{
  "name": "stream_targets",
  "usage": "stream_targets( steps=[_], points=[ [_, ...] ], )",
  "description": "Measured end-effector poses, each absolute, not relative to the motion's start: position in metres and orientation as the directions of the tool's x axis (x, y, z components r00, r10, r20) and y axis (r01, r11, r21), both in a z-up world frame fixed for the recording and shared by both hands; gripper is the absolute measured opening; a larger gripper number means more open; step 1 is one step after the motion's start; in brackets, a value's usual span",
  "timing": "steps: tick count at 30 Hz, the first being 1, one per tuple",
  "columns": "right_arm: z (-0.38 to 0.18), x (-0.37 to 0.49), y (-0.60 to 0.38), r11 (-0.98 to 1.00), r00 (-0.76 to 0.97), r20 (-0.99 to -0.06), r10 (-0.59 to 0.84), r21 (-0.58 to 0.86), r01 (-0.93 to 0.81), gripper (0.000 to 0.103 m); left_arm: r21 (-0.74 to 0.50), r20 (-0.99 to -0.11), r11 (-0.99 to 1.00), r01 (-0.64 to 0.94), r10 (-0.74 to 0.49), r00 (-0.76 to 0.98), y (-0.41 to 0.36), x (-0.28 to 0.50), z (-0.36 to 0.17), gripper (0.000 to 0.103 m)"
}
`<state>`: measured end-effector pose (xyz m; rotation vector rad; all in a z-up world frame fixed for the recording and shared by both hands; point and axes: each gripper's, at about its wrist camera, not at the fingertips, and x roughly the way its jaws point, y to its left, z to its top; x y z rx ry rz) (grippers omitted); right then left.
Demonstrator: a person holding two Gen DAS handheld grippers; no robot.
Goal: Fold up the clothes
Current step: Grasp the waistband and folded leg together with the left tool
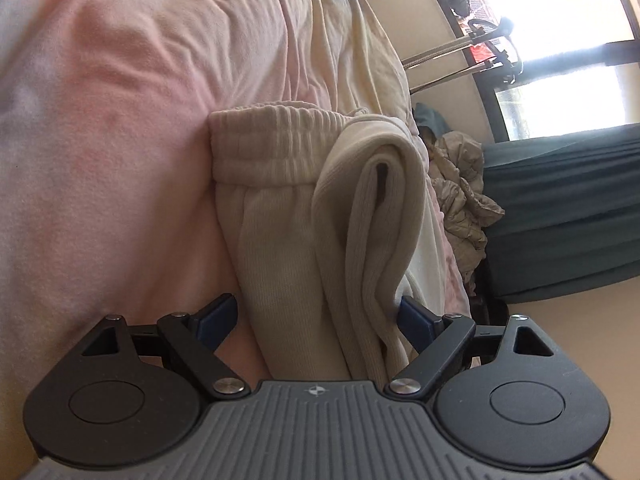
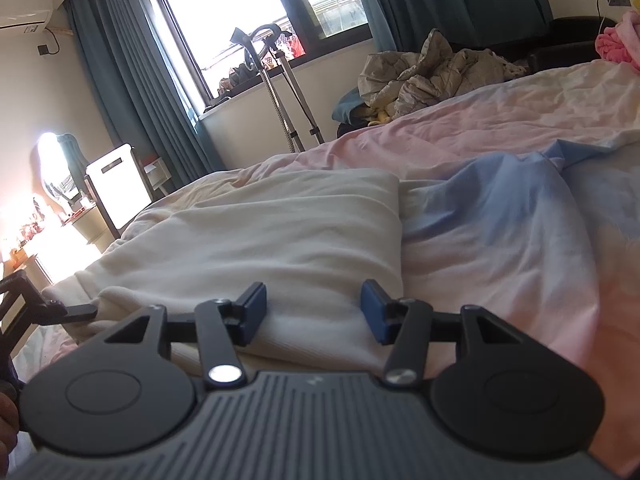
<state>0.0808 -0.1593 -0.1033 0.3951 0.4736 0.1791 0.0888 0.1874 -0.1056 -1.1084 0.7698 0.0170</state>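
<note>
Both tongs gape wide: the left gripper [image 1: 318,316] straddles ribbed cream sweatpants [image 1: 304,216], the right gripper [image 2: 314,312] over their edge, rumpled pink bedsheet [image 2: 500,248] free beyond.

Left gripper [image 1: 318,314]: a grey ribbed body with a small compass-like mark at its front edge, flanked by two round black discs. Black link bars run forward from silver screws to blue pads [image 1: 216,316] on black fingers, with triangular cut-outs in the outer arms. Right gripper [image 2: 314,312]: same build, grey ribbed body, black discs, silver screws, blue pads [image 2: 256,304], a faint pale mark up front.
</note>
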Motion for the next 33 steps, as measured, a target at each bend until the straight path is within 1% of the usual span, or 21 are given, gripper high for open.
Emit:
stream_targets(
  steps=[4,8,9,10,12,13,14,16,17,18,21,23,25,28,30,32,33],
  points=[
    [-0.103,0.081,-0.161,0.904,0.875,-0.406,0.262,0.421,-0.076,0.054,-0.827,-0.528,0.419,-0.376,-0.348,0.775,0.19,0.099,-0.119,0.09],
    [-0.102,0.082,-0.163,0.898,0.873,-0.407,0.27,0.434,-0.075,0.055,-0.837,-0.508,0.411,-0.362,-0.334,0.794,0.188,0.113,-0.122,0.089],
    [-0.101,0.081,-0.167,0.882,0.873,-0.394,0.286,0.465,-0.079,0.055,-0.844,-0.494,0.407,-0.35,-0.334,0.803,0.187,0.115,-0.121,0.089],
    [-0.101,0.081,-0.172,0.861,0.874,-0.378,0.305,0.501,-0.084,0.055,-0.85,-0.48,0.404,-0.338,-0.331,0.812,0.187,0.115,-0.12,0.086],
    [-0.101,0.08,-0.186,0.805,0.876,-0.334,0.347,0.586,-0.095,0.059,-0.867,-0.446,0.391,-0.31,-0.332,0.831,0.187,0.115,-0.118,0.083],
    [-0.102,0.082,-0.197,0.77,0.88,-0.323,0.347,0.634,-0.071,0.06,-0.879,-0.424,0.379,-0.291,-0.339,0.84,0.187,0.114,-0.117,0.08],
    [-0.103,0.085,-0.206,0.748,0.884,-0.327,0.334,0.663,-0.038,0.061,-0.889,-0.403,0.369,-0.273,-0.345,0.848,0.188,0.113,-0.116,0.077],
    [-0.11,0.095,-0.222,0.695,0.882,-0.344,0.323,0.719,0.026,0.062,-0.902,-0.378,0.35,-0.254,-0.352,0.856,0.188,0.113,-0.116,0.075],
    [-0.115,0.101,-0.23,0.658,0.874,-0.356,0.331,0.751,0.056,0.062,-0.906,-0.372,0.341,-0.252,-0.353,0.859,0.189,0.114,-0.117,0.075],
    [-0.123,0.109,-0.235,0.617,0.857,-0.359,0.369,0.785,0.063,0.063,-0.91,-0.366,0.332,-0.25,-0.354,0.861,0.189,0.115,-0.119,0.075],
    [-0.144,0.132,-0.244,0.511,0.8,-0.348,0.489,0.857,0.061,0.066,-0.91,-0.375,0.318,-0.266,-0.359,0.855,0.189,0.124,-0.127,0.079],
    [-0.15,0.145,-0.24,0.504,0.774,-0.343,0.532,0.863,0.036,0.067,-0.913,-0.37,0.311,-0.263,-0.366,0.854,0.188,0.131,-0.13,0.086],
    [-0.149,0.155,-0.233,0.515,0.758,-0.343,0.555,0.857,0.01,0.077,-0.911,-0.371,0.32,-0.259,-0.369,0.852,0.185,0.137,-0.131,0.09],
    [-0.148,0.171,-0.224,0.53,0.732,-0.343,0.589,0.847,-0.029,0.084,-0.901,-0.38,0.351,-0.256,-0.351,0.856,0.177,0.143,-0.13,0.092],
    [-0.148,0.179,-0.219,0.538,0.719,-0.346,0.603,0.842,-0.045,0.084,-0.895,-0.382,0.366,-0.254,-0.337,0.86,0.174,0.147,-0.128,0.092],
    [-0.147,0.179,-0.218,0.549,0.73,-0.357,0.583,0.836,-0.029,0.081,-0.885,-0.389,0.39,-0.253,-0.323,0.863,0.17,0.152,-0.126,0.091],
    [-0.147,0.178,-0.217,0.554,0.736,-0.363,0.571,0.832,-0.02,0.073,-0.873,-0.402,0.416,-0.256,-0.312,0.861,0.167,0.154,-0.124,0.089]
  ],
)
